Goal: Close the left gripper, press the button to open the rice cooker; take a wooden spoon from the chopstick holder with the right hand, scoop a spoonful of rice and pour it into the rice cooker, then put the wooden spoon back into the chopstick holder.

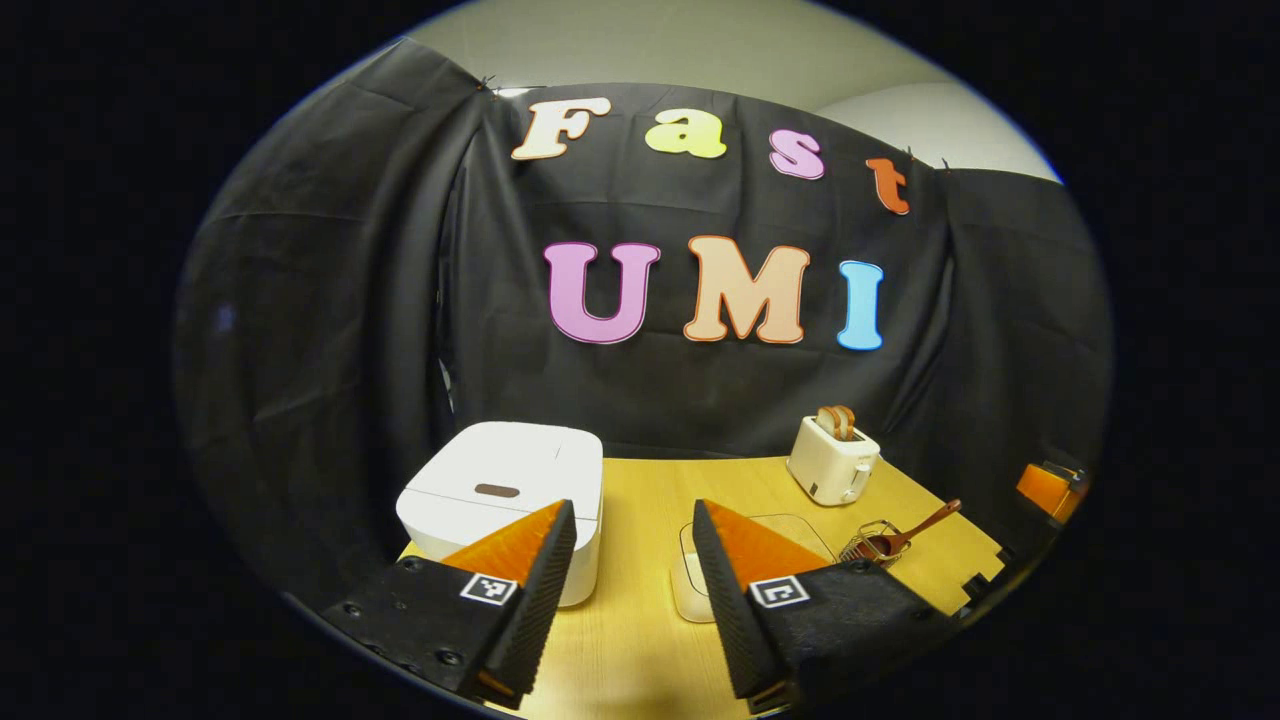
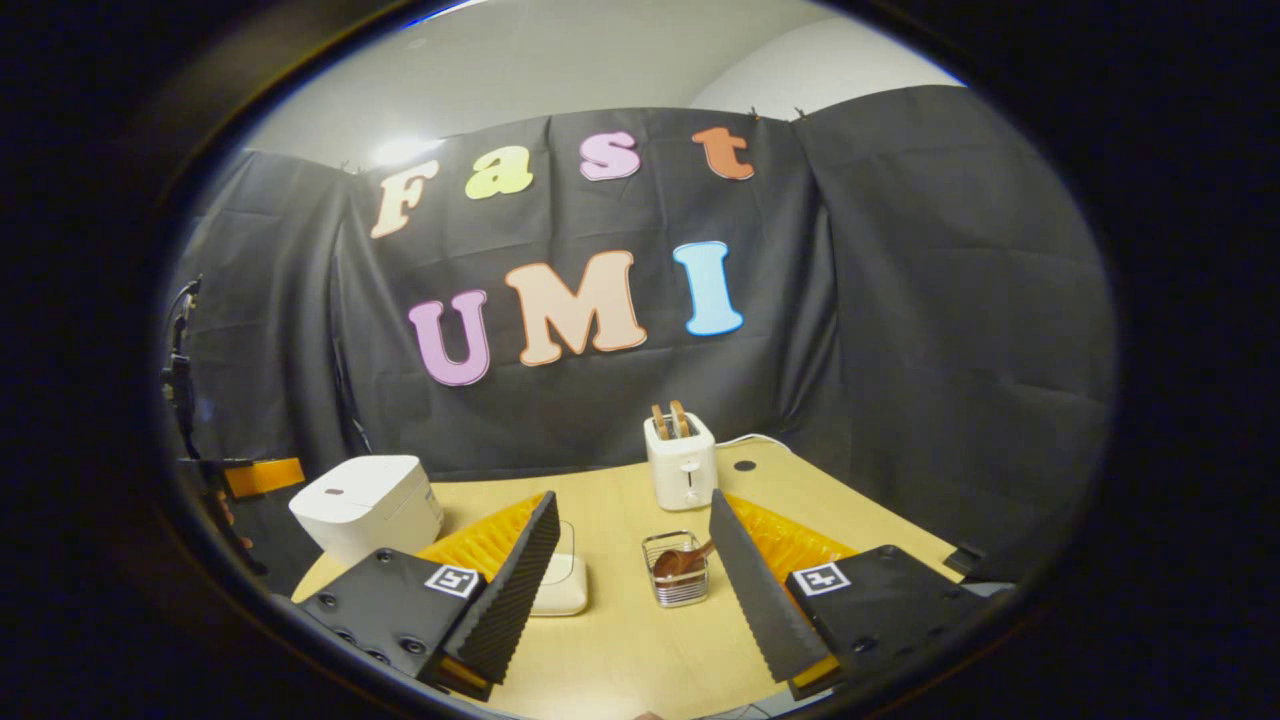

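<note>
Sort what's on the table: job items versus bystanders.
Job: rice cooker, lid shut; wooden spoon in the chopstick holder; white rice container; both grippers, jaws open, left, right.
Bystanders: toaster with bread.

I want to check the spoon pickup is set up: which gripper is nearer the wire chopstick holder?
Right. The right gripper faces the wire chopstick holder just beyond its fingertips; the left gripper has it farther off to its right.
</note>
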Action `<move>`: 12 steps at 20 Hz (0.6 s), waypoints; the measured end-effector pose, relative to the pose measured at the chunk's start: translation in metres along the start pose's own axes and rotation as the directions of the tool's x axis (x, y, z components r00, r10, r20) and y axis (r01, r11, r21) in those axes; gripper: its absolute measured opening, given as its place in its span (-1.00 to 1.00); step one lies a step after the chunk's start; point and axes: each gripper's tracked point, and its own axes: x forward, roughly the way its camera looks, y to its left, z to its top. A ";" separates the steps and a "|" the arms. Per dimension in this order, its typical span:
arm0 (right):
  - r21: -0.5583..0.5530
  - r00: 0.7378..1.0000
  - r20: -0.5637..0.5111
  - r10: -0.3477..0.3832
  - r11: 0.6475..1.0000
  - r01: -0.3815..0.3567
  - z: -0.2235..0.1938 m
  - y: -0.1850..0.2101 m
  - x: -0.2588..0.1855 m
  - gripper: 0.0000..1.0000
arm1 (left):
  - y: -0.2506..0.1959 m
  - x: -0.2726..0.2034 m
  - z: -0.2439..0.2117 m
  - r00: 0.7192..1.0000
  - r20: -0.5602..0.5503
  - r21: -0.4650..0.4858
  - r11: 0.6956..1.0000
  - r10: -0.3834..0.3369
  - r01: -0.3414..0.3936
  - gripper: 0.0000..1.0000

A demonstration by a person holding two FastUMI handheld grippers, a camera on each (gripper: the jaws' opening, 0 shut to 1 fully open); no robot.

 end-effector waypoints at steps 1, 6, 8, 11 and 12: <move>-0.007 1.000 -0.002 0.007 1.000 -0.007 0.001 0.000 0.003 0.91 | 0.002 0.002 -0.001 1.000 0.000 -0.008 1.000 0.005 -0.005 0.32; -0.032 0.998 -0.010 0.061 0.998 -0.061 0.001 0.003 0.019 0.94 | 0.018 0.012 -0.004 0.998 -0.005 -0.014 0.998 0.061 -0.061 -0.37; -0.052 0.997 -0.013 0.078 0.996 -0.078 0.001 0.003 0.025 0.92 | 0.031 0.017 -0.007 0.995 -0.007 -0.004 0.995 0.104 -0.104 -0.88; -0.066 0.995 -0.030 0.097 0.993 -0.099 -0.003 0.004 0.034 0.97 | 0.048 0.027 -0.008 0.990 -0.007 -0.011 0.990 0.142 -0.142 -1.00; -0.069 0.994 -0.032 0.101 0.992 -0.104 -0.004 0.005 0.036 0.99 | 0.054 0.032 -0.008 0.988 -0.007 -0.010 0.988 0.152 -0.152 -1.00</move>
